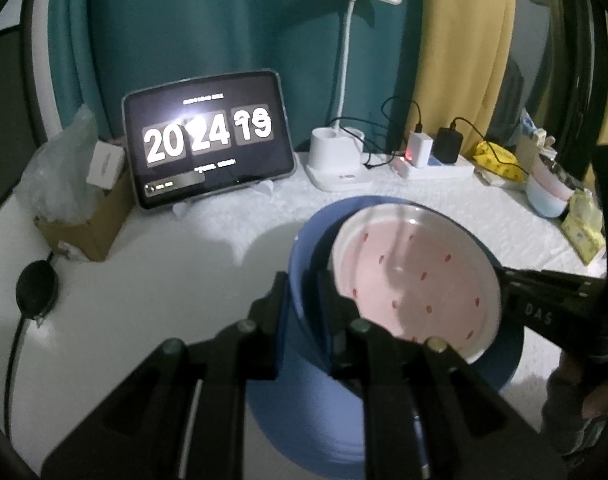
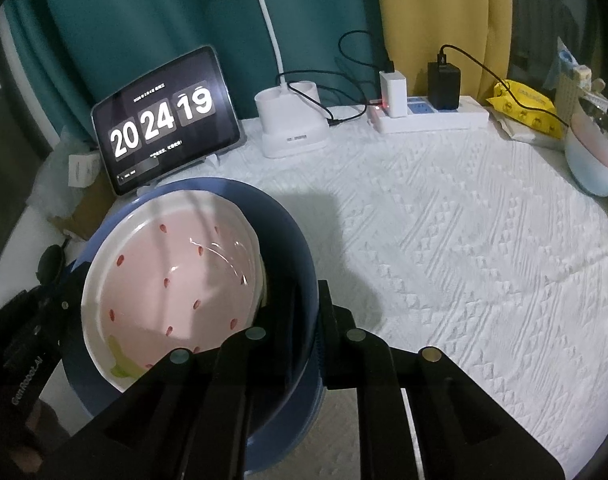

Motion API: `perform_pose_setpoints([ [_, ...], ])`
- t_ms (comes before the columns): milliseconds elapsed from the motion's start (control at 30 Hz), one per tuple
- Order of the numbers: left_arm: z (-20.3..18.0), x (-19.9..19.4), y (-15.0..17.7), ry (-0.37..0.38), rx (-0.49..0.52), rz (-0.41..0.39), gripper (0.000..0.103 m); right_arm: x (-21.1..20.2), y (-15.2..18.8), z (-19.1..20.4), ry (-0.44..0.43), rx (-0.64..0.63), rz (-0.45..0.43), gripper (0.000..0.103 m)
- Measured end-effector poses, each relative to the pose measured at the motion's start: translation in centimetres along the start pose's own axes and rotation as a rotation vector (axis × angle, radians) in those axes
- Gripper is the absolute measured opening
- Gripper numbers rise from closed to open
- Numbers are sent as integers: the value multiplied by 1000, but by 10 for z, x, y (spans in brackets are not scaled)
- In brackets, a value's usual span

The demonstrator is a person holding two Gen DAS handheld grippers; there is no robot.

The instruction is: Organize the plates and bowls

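Observation:
A blue bowl (image 1: 304, 248) holds a tilted pink dish with red seed marks and a white rim (image 1: 416, 280). A blue plate (image 1: 304, 432) lies under the bowl. My left gripper (image 1: 302, 292) is shut on the blue bowl's left rim. In the right wrist view, my right gripper (image 2: 308, 300) is shut on the blue bowl's (image 2: 288, 232) right rim, with the pink dish (image 2: 172, 276) inside it. Each gripper shows in the other's view, at opposite sides of the bowl.
A tablet (image 2: 164, 120) showing a clock, a white lamp base (image 2: 292, 124) and a power strip with chargers (image 2: 424, 116) stand at the back. A cardboard box (image 1: 84, 216) sits left. A pastel bowl (image 2: 592, 160) and yellow packets (image 2: 524, 108) are at the right. White textured cloth (image 2: 464, 240) covers the table.

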State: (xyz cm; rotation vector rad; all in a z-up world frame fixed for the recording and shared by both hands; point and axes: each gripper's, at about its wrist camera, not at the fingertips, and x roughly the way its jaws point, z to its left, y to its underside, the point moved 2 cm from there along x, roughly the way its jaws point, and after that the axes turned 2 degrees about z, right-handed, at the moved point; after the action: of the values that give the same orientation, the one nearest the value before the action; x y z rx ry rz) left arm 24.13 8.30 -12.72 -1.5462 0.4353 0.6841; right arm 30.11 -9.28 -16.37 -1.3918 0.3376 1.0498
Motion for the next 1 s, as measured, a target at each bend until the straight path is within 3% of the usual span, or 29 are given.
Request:
perform_pose_setpoints([
  [400, -2, -3, 1, -20, 17, -26, 17, 0, 1, 0, 17, -33, -18, 14],
  [700, -6, -9, 4, -51, 37, -28, 21, -4, 5, -5, 72, -40, -14, 34],
  [867, -5, -13, 8, -62, 24, -29, 35, -7, 8, -7, 94, -42, -17, 42],
  [1000, -5, -18, 10, -64, 20, -32, 40, -11, 12, -7, 99, -42, -19, 43],
])
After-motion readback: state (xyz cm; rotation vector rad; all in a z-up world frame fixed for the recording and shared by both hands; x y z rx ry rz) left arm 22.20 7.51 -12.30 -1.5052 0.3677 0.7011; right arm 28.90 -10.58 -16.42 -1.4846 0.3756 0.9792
